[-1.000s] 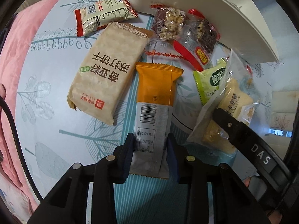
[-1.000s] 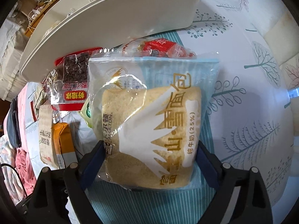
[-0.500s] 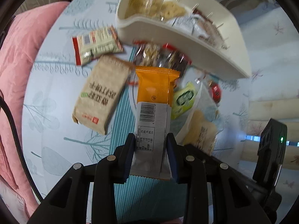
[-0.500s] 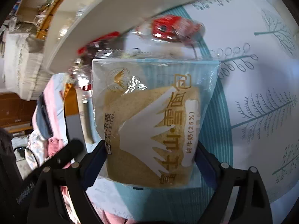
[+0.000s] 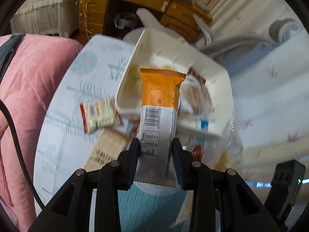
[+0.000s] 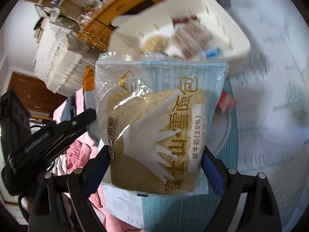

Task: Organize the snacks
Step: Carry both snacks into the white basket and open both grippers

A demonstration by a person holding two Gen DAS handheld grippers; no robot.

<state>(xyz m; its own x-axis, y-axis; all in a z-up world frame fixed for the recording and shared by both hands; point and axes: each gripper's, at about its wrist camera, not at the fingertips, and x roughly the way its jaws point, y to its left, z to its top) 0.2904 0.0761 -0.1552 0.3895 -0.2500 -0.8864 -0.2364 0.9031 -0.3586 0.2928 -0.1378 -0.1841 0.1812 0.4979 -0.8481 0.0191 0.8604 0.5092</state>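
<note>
My left gripper [image 5: 156, 154] is shut on an orange and silver snack bar [image 5: 159, 116], held in the air in front of the white bin [image 5: 222, 77]. My right gripper [image 6: 155, 166] is shut on a clear bag of bread [image 6: 154, 123], also lifted, below the white bin [image 6: 237, 44], which holds several snacks. The left gripper's body [image 6: 48, 139] shows at the left of the right wrist view.
On the leaf-print tablecloth [image 5: 63, 135] lie a red-edged packet [image 5: 99, 114], a tan cracker pack [image 5: 108, 150] and a red wrapper [image 5: 198, 151]. A pink quilt [image 5: 25, 96] lies at the left. Wooden drawers [image 5: 125, 3] stand behind the table.
Both grippers have lifted their snacks off the table and tilted up towards the white bin. The loose snacks on the table now lie lower in view.
</note>
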